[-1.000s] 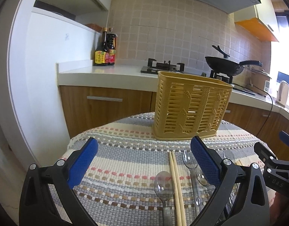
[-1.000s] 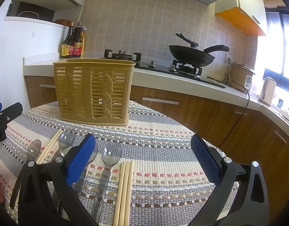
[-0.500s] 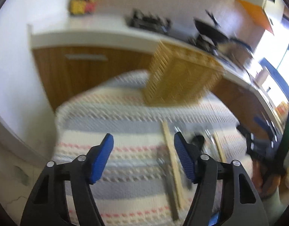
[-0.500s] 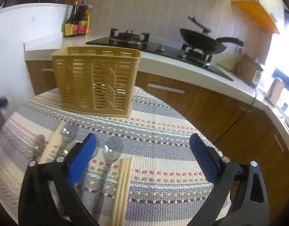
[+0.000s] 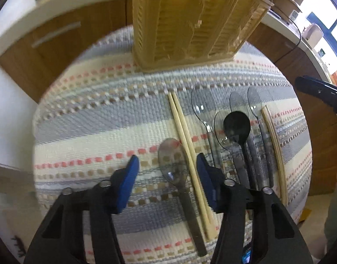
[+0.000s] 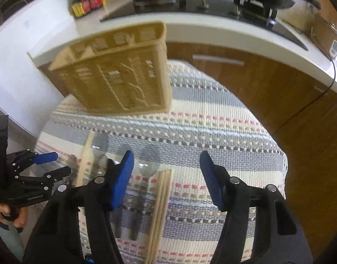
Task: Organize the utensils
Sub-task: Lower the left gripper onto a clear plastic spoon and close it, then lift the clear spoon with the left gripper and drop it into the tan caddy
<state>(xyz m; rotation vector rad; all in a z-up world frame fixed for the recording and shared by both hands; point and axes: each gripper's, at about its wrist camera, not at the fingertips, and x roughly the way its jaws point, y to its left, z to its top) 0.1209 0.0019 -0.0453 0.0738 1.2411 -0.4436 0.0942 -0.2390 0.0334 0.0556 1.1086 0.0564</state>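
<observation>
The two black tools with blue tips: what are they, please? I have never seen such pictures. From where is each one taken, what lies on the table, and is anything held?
They are hand-held grippers; a person works one in each hand, with a camera on each looking forward. The left gripper has open jaws around a clear spoon and a pair of chopsticks. More spoons lie to the right on the striped cloth, before a yellow basket. The right gripper is open above the cloth, beside a second chopstick pair. Nothing is held.
</observation>
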